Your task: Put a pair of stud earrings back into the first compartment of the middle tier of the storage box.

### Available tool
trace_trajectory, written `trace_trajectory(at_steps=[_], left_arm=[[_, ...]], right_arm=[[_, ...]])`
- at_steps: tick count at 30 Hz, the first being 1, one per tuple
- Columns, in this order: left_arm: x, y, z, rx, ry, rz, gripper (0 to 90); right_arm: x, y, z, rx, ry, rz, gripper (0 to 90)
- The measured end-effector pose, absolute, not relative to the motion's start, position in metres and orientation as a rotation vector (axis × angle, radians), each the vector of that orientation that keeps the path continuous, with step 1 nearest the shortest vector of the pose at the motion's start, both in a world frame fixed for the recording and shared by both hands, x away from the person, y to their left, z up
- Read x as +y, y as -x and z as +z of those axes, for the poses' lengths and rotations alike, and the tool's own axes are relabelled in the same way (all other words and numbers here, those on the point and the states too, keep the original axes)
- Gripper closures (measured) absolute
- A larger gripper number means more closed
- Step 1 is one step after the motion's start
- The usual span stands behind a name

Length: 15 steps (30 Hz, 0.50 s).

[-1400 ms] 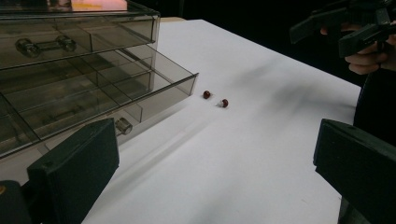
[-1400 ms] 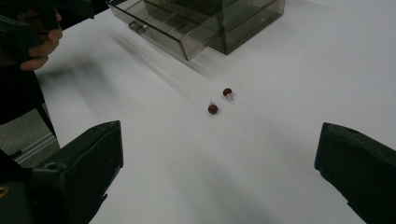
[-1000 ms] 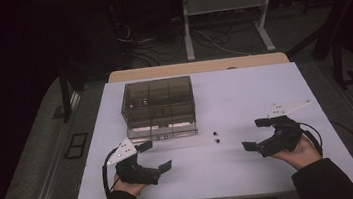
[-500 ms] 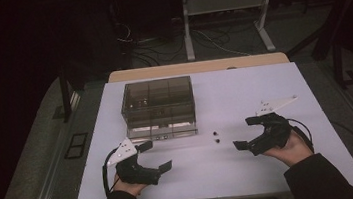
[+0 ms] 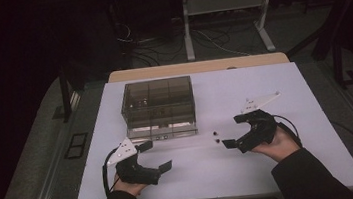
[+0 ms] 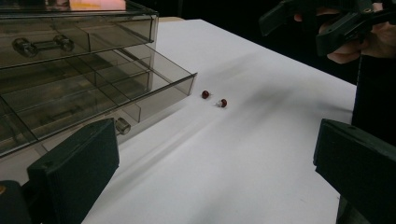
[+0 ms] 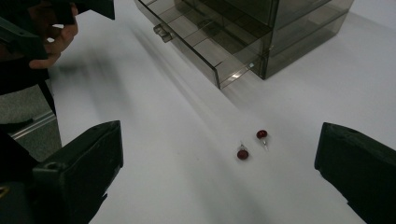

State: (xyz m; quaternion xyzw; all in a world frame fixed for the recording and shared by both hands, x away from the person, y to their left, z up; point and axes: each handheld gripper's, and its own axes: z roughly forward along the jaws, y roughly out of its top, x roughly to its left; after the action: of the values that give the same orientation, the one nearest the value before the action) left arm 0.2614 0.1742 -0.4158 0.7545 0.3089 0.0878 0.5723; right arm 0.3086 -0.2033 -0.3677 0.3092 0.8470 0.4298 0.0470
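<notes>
Two small red studs (image 5: 216,137) lie side by side on the white table top (image 5: 283,82), just right of a smoked clear drawer box (image 5: 157,101). Its bottom drawer (image 6: 98,100) is pulled partly out, knob (image 6: 123,125) facing me. My right gripper (image 5: 233,131) hovers open just right of the studs, which sit between its jaws in the right gripper view, one stud (image 7: 242,154) nearer than the other stud (image 7: 262,134). My left gripper (image 5: 156,156) rests open in front of the drawer, holding nothing; the studs (image 6: 214,98) lie ahead of it.
The board's front edge (image 5: 216,196) runs just under both forearms. A wooden strip (image 5: 196,67) borders the far edge. Dark floor, cables and a metal stand (image 5: 224,8) lie beyond. The left hand with its gripper (image 7: 42,23) appears at the top left of the right gripper view.
My right gripper has moved left toward the two red studs, staying open. The left gripper and the drawer box have not moved.
</notes>
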Motion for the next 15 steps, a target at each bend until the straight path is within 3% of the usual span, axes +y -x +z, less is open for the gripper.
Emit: trace_trajectory(at_steps=[15], left_arm=[[0.175, -0.261, -0.415, 0.719, -1.767, 0.203, 0.0]], right_arm=[[-0.176, -0.331, -0.393, 2.674, -0.919, 1.22, 0.5]])
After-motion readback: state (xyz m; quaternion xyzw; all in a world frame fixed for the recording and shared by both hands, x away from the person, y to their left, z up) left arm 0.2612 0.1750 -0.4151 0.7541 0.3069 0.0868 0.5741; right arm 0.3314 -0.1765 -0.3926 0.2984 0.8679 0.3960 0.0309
